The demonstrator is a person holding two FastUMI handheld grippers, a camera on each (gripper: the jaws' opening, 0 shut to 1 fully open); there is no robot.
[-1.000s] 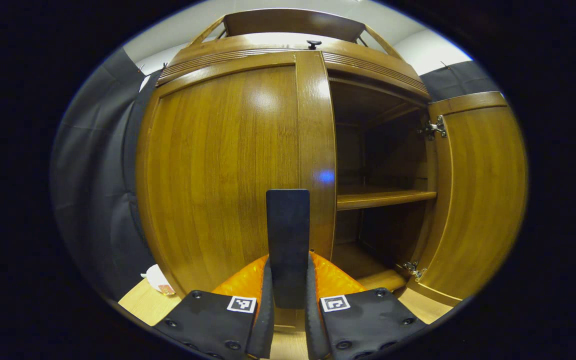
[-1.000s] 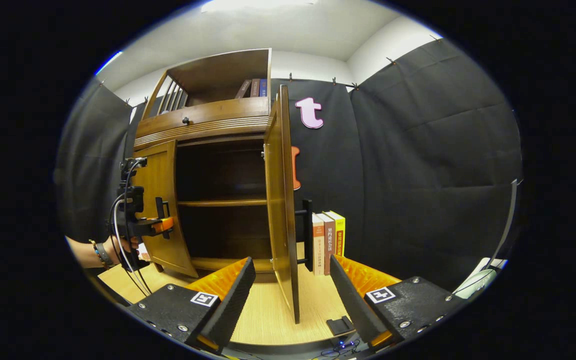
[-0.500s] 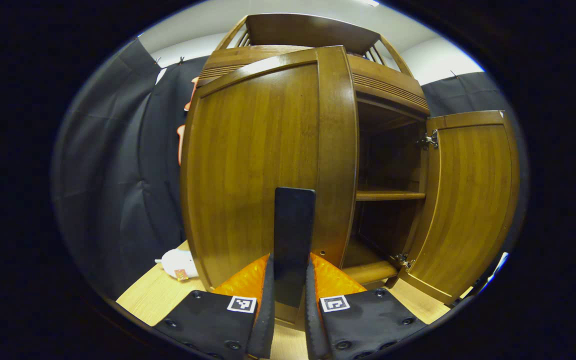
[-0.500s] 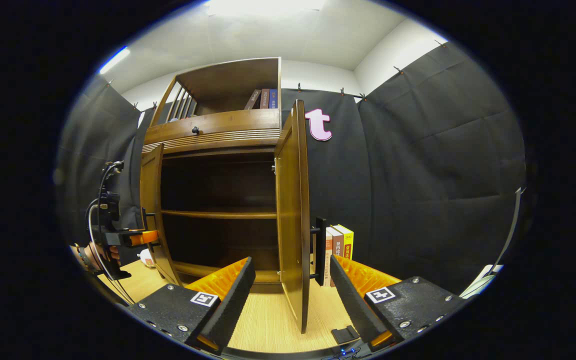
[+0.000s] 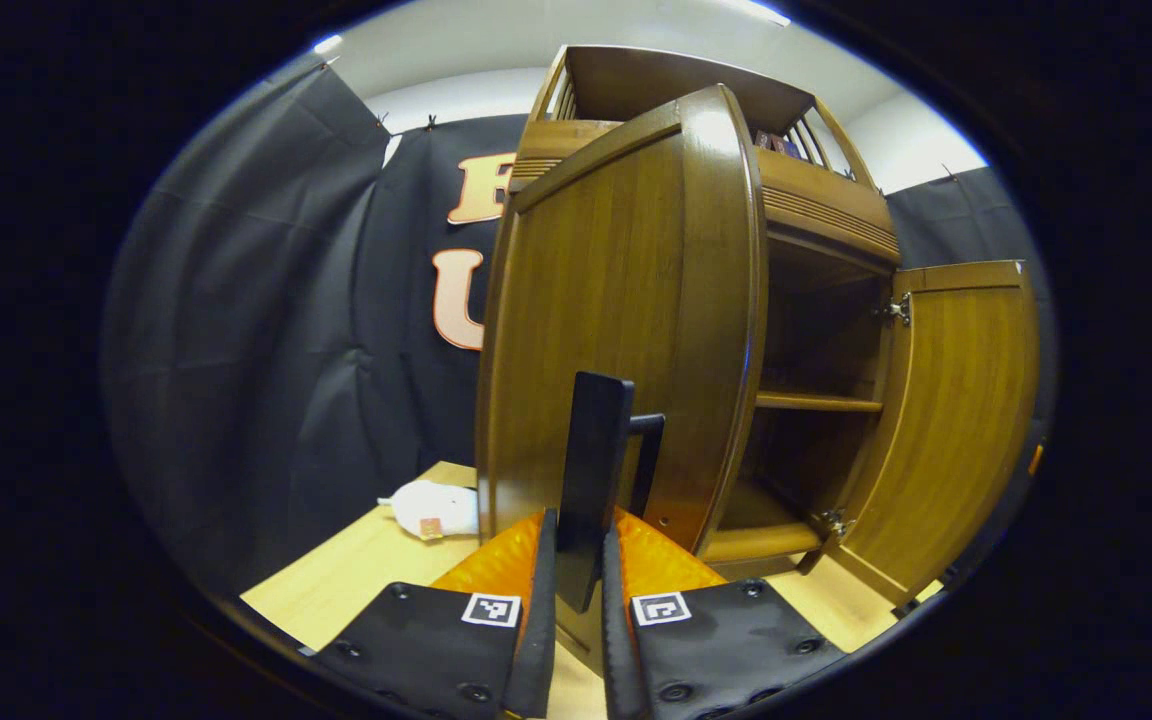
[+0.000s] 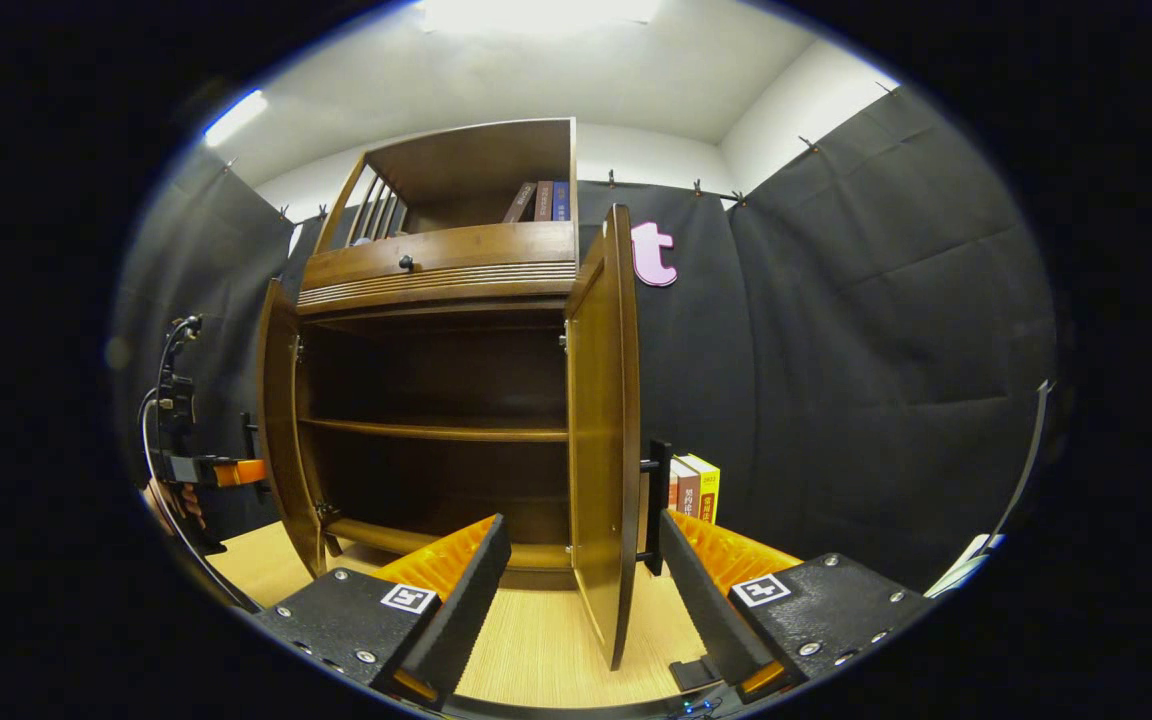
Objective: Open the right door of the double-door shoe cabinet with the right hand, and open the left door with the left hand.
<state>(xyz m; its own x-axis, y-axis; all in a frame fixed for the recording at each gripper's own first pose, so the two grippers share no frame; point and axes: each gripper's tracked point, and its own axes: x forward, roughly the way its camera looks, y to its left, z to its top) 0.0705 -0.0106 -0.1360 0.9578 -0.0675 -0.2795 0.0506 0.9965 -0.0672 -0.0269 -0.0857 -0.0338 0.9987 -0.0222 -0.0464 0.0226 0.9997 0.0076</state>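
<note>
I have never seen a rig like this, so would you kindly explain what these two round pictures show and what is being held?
There is no robot arm here: a person holds a two-finger gripper in each hand, and a fisheye camera rides on each gripper, looking forward along its fingers.

In the left gripper view, the left gripper is shut on the dark vertical bar handle of the brown wooden left cabinet door, which stands swung open.

In the right gripper view, the right gripper is open, its fingers apart on either side of the brown wooden right door, touching nothing. That door is open too, and the shelf inside looks bare. Far left in that view you can see the other gripper and the hand holding it.

On the pale wooden surface stand upright books behind the right door, and a small white object lies by the left one.
</note>
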